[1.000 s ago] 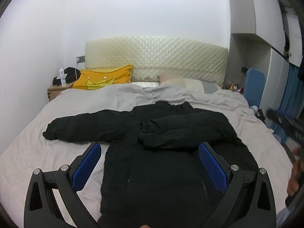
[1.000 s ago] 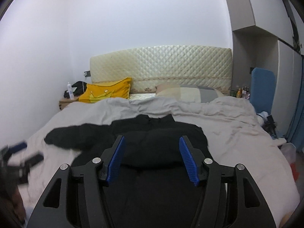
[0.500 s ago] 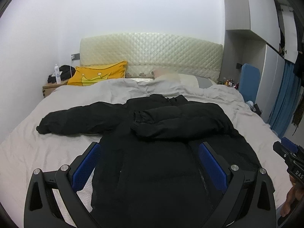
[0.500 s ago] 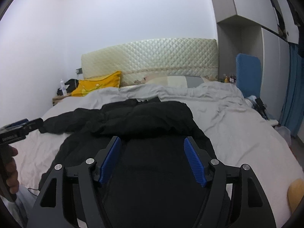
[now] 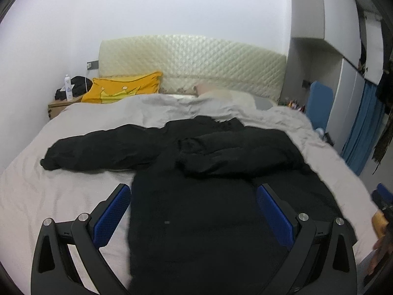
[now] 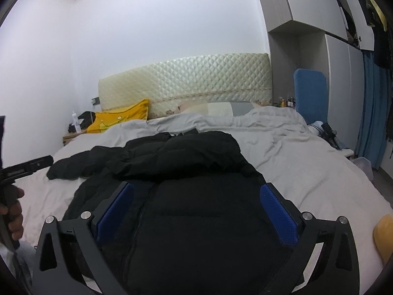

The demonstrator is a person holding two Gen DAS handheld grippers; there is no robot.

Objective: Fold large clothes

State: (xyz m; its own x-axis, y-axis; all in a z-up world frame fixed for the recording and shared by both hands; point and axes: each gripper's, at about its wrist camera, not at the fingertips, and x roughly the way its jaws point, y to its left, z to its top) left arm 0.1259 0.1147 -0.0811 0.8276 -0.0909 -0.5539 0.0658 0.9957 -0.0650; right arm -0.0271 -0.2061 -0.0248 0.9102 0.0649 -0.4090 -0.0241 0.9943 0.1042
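A black puffer jacket (image 5: 196,211) lies flat on the bed, hem toward me. Its right sleeve (image 5: 235,152) is folded across the chest. Its left sleeve (image 5: 103,148) stretches out to the left on the sheet. My left gripper (image 5: 194,211) is open and empty above the jacket's lower left part. My right gripper (image 6: 196,211) is open and empty above the jacket's (image 6: 196,221) lower front, near the zipper (image 6: 137,223). In the right wrist view the left gripper's body (image 6: 24,166) and the hand holding it show at the left edge.
The bed (image 5: 61,196) has a grey wrinkled sheet, a yellow pillow (image 5: 122,89) and a quilted headboard (image 5: 196,66). A nightstand (image 5: 57,105) with a bottle stands at the back left. A blue chair (image 6: 310,95) and blue curtain (image 6: 373,113) are on the right.
Both grippers have shifted a little over the jacket's lower part; the left view has swung slightly right and the right view slightly left. The jacket has not moved. Both stay open.
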